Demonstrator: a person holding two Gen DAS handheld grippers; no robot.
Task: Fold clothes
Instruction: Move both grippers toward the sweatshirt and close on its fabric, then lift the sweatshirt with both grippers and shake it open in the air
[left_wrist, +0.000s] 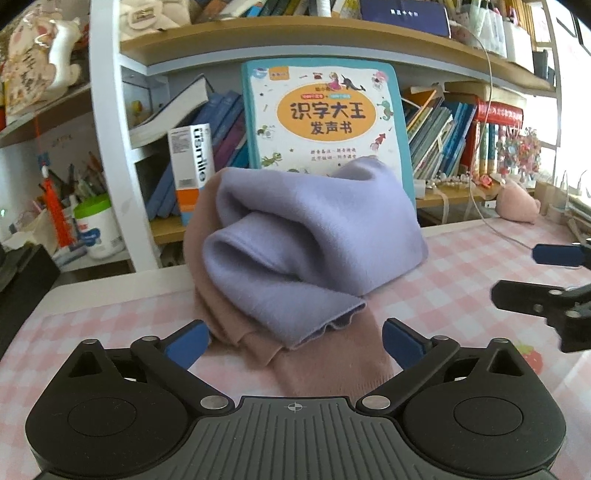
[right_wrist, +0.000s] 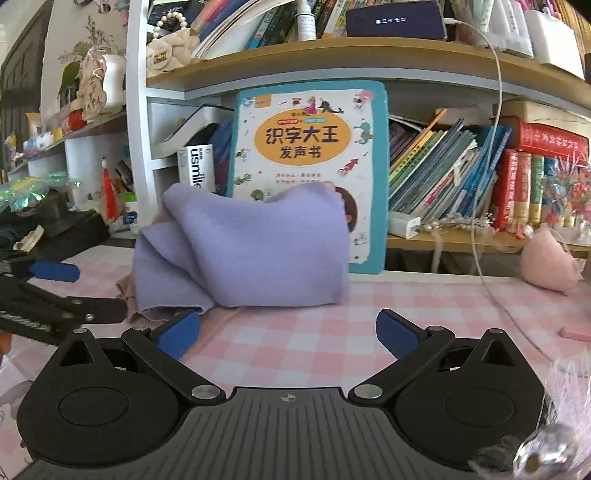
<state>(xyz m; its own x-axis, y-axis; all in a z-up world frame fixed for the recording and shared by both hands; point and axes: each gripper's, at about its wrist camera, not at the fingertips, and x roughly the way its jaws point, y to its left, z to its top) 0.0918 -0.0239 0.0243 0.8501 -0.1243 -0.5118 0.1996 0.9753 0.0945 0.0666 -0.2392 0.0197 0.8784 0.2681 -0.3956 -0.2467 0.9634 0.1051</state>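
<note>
From the left wrist view, we see the lavender garment (left_wrist: 314, 236) lying in soft, bulging layers on top of a dusty-pink garment (left_wrist: 258, 343), both on the pink checked tablecloth (left_wrist: 461, 280). The risk we judge here is that the loose, rounded folds slump or unroll if one layer is tugged alone: the lavender hem rests right across the pink cloth, so a pinch at that edge could catch both garments and drag them together. The tall picture book (left_wrist: 325, 118) stands just behind the pile, and a push that way could tip it. Our left gripper (left_wrist: 295, 341) stands wide open, holding nothing; its blue pads flank the pink cloth, and the left pad sits close against the cloth's edge, though we cannot tell whether it touches.

From the right wrist view, the lavender garment (right_wrist: 243, 251) sits as a bundle on the tablecloth (right_wrist: 332, 332), in front of the book (right_wrist: 310, 147), with a little of the pink garment (right_wrist: 129, 299) peeking out at its lower left. A white cable (right_wrist: 491, 236) trails across the cloth to our right and could snag a sweeping move. Our right gripper (right_wrist: 288, 332) is also spread wide and empty, over bare checked cloth, its left pad near the lavender hem but apart from it.
</note>
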